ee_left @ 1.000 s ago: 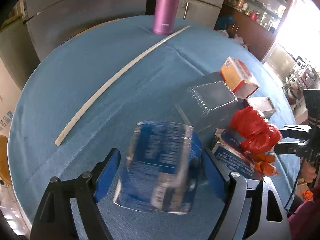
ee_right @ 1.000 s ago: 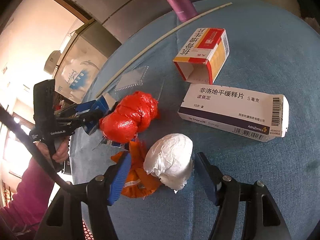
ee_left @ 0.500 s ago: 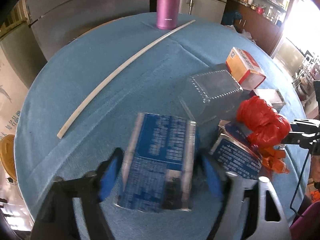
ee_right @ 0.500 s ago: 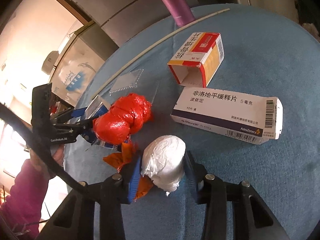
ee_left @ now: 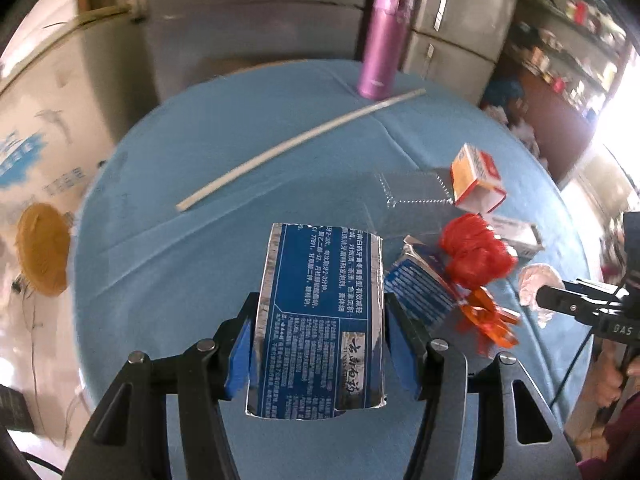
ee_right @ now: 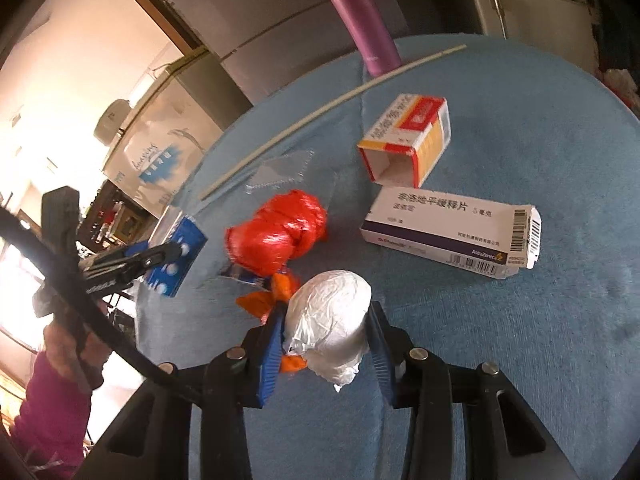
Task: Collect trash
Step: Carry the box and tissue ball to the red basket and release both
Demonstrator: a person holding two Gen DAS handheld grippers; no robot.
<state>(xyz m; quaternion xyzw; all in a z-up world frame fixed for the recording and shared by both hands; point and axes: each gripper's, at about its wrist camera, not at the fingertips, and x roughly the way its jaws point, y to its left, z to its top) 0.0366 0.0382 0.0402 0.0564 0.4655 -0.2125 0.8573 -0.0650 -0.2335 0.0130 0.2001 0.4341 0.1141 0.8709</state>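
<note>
Left hand-held gripper (ee_left: 320, 344), jaws closing, grasps the blue rectangular foil-edged carton (ee_left: 318, 320) at lower centre. I note the right hand-held gripper (ee_right: 326, 340) clenched on the white crumpled plastic wad (ee_right: 328, 328) above the blue desk (ee_right: 540, 340).

Beyond the fingers, a round table (ee_left: 168, 184) is covered in blue cloth; grey cabinets (ee_left: 256, 20) are seen behind it, and shelves (ee_left: 568, 32) are lit by glare at right.

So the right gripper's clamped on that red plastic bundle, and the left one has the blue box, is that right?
Not quite. The right wrist view shows the right gripper clamped on the white crumpled wad; the red plastic bundle lies on the table beyond it. The left gripper does have the blue box.
</note>
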